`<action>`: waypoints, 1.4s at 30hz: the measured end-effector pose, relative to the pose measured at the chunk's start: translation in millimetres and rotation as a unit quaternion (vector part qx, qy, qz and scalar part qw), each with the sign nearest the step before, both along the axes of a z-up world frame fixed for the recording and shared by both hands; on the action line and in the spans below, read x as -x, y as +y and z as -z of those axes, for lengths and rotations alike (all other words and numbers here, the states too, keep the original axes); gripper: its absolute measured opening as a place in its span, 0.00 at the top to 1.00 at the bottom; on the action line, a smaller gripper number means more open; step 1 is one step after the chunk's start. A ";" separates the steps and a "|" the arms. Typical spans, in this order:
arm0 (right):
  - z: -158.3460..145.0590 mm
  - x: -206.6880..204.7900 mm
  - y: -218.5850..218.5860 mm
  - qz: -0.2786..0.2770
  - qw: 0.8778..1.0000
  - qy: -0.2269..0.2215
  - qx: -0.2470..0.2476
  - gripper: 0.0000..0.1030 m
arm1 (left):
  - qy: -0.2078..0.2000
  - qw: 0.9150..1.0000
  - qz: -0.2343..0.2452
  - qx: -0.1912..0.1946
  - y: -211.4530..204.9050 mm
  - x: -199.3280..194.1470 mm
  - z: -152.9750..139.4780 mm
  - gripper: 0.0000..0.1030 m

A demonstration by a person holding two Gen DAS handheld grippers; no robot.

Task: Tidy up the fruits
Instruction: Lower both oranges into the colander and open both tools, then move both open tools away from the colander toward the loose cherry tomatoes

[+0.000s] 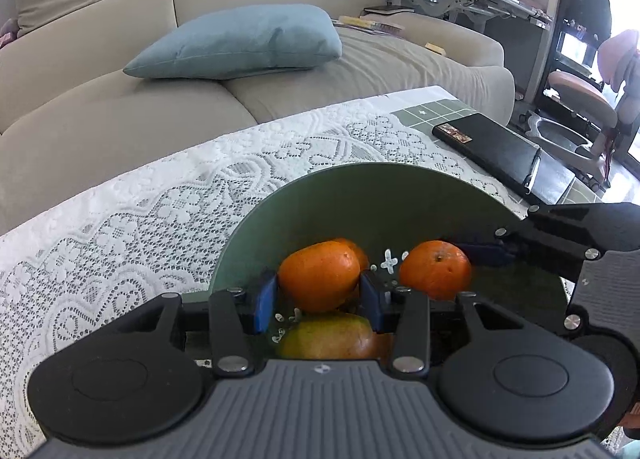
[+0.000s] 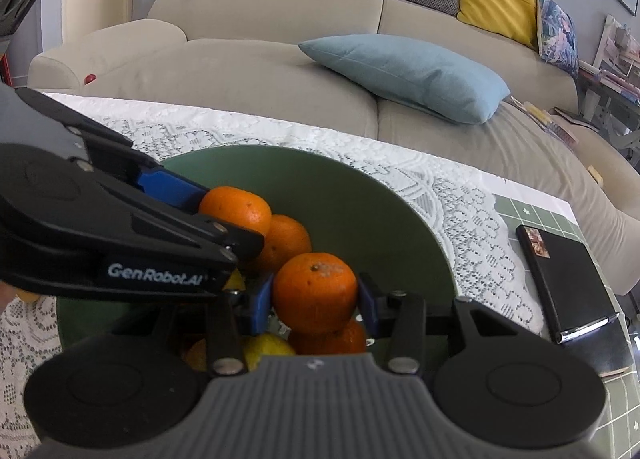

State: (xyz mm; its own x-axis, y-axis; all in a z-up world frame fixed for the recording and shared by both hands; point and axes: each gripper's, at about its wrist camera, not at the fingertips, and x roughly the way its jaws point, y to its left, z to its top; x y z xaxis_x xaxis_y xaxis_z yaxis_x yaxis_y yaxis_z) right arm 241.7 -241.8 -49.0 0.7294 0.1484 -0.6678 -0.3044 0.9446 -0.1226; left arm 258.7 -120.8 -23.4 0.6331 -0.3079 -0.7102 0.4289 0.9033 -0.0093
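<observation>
Two oranges are clamped over the green bowl (image 1: 400,195): the left gripper (image 1: 318,299) pinches one orange (image 1: 320,275), the right gripper (image 2: 316,299) another orange (image 2: 316,291). Each should lower gently onto the pile before letting go.

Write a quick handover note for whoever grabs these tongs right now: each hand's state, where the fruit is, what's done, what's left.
Left tongs: shut on an orange, above the green bowl.
Right tongs: shut on another orange, also over the bowl.
In the bowl: more oranges and a yellowish fruit.
Done: some fruit sits in the bowl.
Left: both held oranges are not yet released. Whether they are going in or coming out cannot be told.
</observation>
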 end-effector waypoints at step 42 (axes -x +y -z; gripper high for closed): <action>-24.8 35.2 -6.6 0.023 0.996 -0.071 -0.042 0.28 | -0.078 0.996 -0.032 0.009 24.1 40.0 -40.8 0.33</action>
State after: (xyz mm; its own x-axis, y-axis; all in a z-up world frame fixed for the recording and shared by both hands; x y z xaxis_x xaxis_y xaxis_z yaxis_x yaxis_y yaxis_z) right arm 206.5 -248.4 -24.2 0.8229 0.1637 -0.5442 -0.2460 0.9659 -0.0814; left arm 218.8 -96.7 17.4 0.7543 -0.2743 -0.5965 0.3672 0.9294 0.0370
